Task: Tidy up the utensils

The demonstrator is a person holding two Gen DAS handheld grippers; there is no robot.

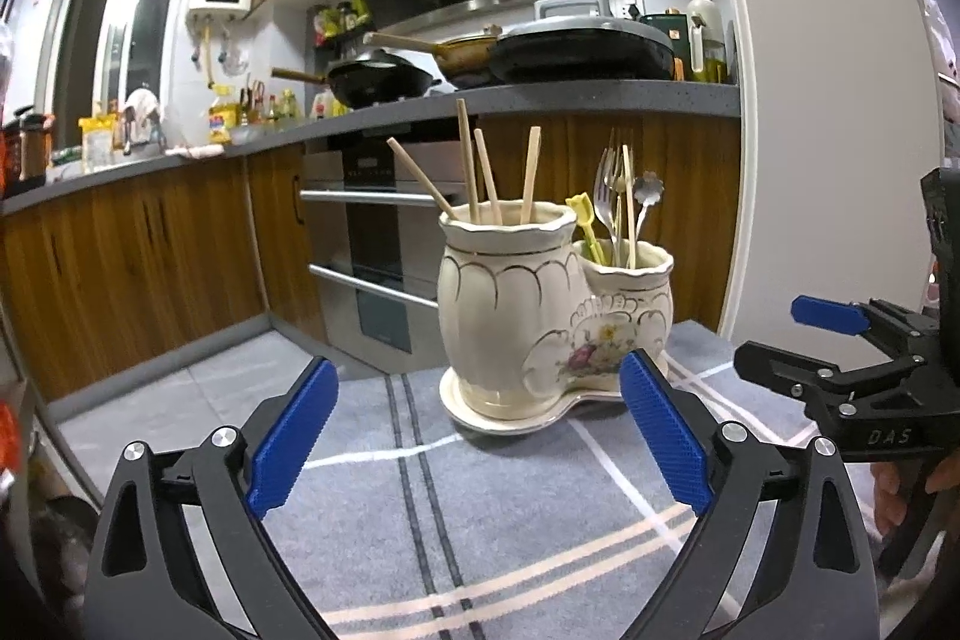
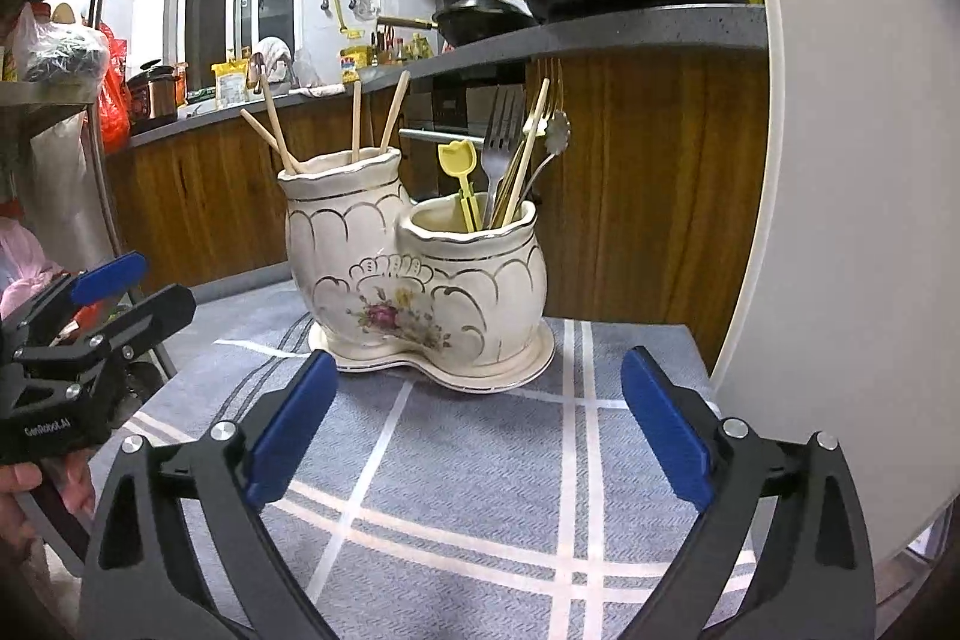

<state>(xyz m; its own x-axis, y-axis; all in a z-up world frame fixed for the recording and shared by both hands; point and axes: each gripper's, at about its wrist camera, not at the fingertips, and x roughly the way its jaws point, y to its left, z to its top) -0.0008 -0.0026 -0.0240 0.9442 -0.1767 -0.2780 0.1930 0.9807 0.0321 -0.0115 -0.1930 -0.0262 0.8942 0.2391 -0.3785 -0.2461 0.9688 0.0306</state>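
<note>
Facing utensil holder [image 1: 528, 316], both grippers empty (wide apart)

Left tongs [image 1: 474, 436] stood wide open, blue pads empty, aimed slightly downward. Right tongs [image 2: 474, 430] likewise wide open, empty. Hand [image 2: 24, 490] gripped left handle.

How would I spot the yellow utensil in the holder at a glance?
Find the cream double-pot ceramic holder on the grey plaid cloth. Look in its shorter pot, not the taller one holding wooden chopsticks. Among metal forks, the yellow utensil is the only plastic piece, with a tulip-shaped top.
</note>
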